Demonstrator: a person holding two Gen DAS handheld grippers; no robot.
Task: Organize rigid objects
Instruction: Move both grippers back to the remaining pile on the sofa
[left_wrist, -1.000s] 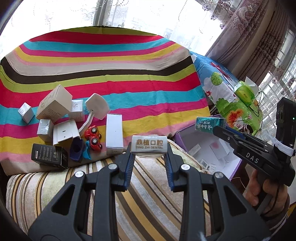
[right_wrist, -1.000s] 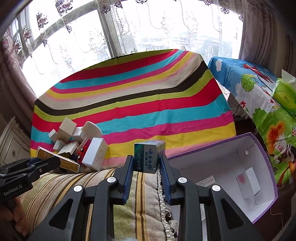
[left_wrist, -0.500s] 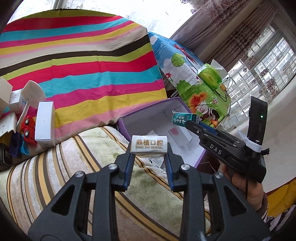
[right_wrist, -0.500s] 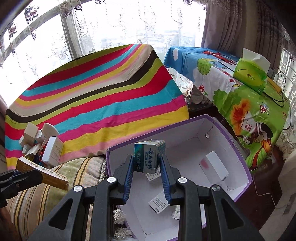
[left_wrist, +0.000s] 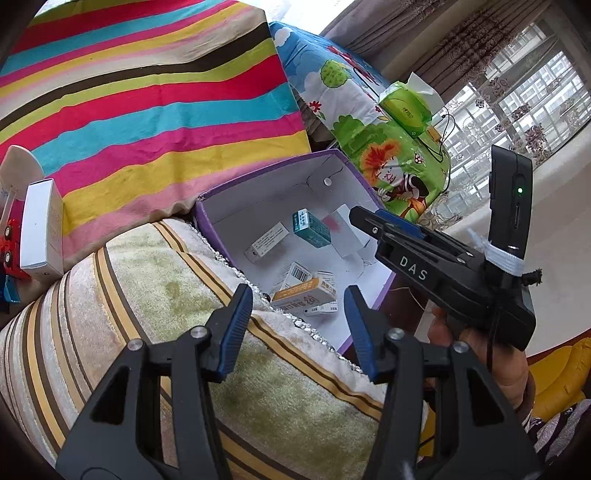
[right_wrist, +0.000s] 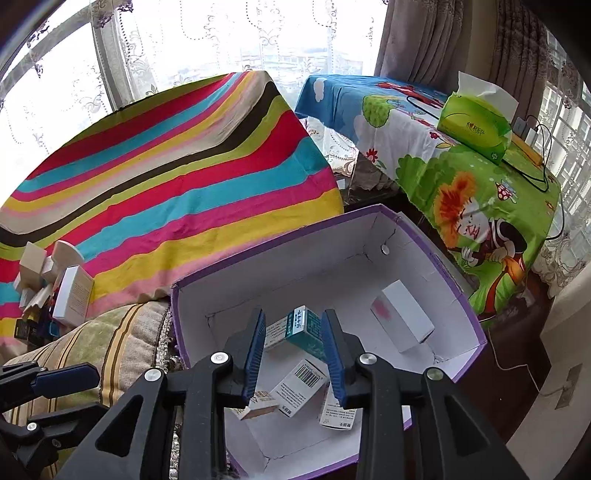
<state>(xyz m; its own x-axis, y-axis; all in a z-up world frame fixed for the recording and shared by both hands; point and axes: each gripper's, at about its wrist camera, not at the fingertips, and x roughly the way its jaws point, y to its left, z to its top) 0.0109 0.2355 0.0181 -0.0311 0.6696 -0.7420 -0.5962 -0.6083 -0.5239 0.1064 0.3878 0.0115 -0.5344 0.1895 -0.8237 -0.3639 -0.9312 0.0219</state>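
A purple box (left_wrist: 273, 173) (right_wrist: 454, 291) with a white inside stands open beside the striped cushion. Several small cartons lie in it. A teal carton (left_wrist: 312, 229) (right_wrist: 306, 330) lies on the box floor below my open right gripper (right_wrist: 295, 354). An orange-and-white carton (left_wrist: 303, 297) lies near the front wall, below my open left gripper (left_wrist: 299, 328). Both grippers are empty and hover over the box. The right gripper (left_wrist: 373, 221) also shows in the left wrist view.
More cartons and a red toy car (left_wrist: 9, 240) sit on the striped cloth (left_wrist: 147, 92) at the left, seen also in the right wrist view (right_wrist: 55, 291). A green tissue box (right_wrist: 476, 125) rests on the cartoon-print table at the right.
Both grippers have opened. The orange-and-white carton and the teal carton have dropped into the purple box. Both grippers moved further over the box.
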